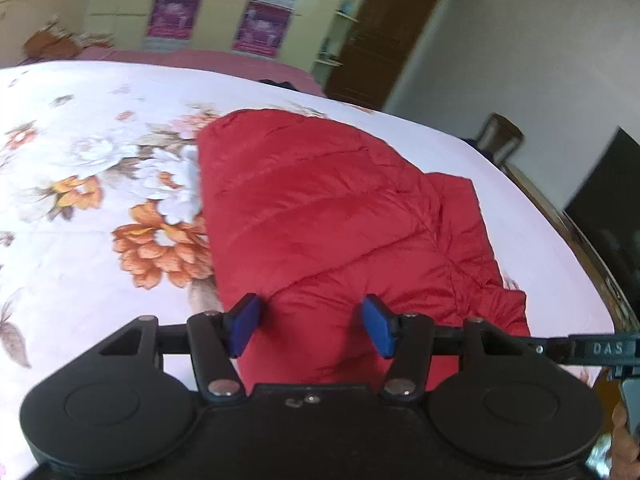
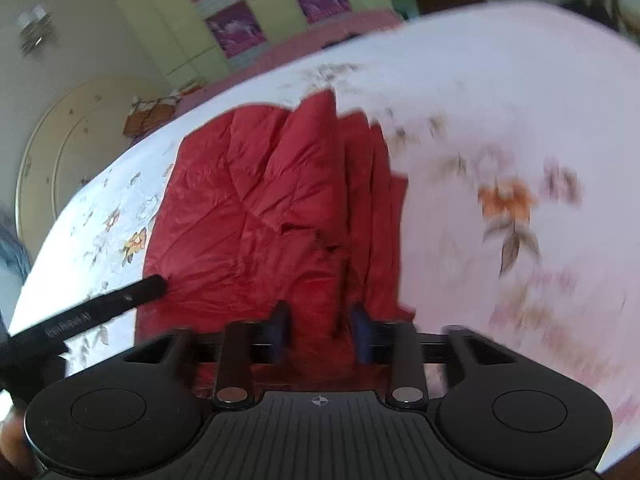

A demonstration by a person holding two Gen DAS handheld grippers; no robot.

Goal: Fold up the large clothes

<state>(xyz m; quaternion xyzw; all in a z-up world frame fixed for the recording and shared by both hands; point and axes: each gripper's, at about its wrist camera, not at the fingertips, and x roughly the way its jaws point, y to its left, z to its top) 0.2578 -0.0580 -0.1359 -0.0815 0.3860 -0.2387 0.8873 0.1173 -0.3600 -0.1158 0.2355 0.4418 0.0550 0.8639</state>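
On the floral bedsheet (image 1: 80, 240), puffy red quilted jacket (image 1: 320, 208), folded.

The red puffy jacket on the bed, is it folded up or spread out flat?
Partly folded. The red jacket lies on the flowered bedsheet with one side doubled over the middle, showing stacked layered edges at its right.

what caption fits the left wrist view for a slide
Left gripper, jaws apart, over the near edge of a red quilted padded jacket lying on a white floral bedsheet.

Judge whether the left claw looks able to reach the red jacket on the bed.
Probably yes: the left claw hangs open just above the red jacket, with nothing between its pads and the fabric.
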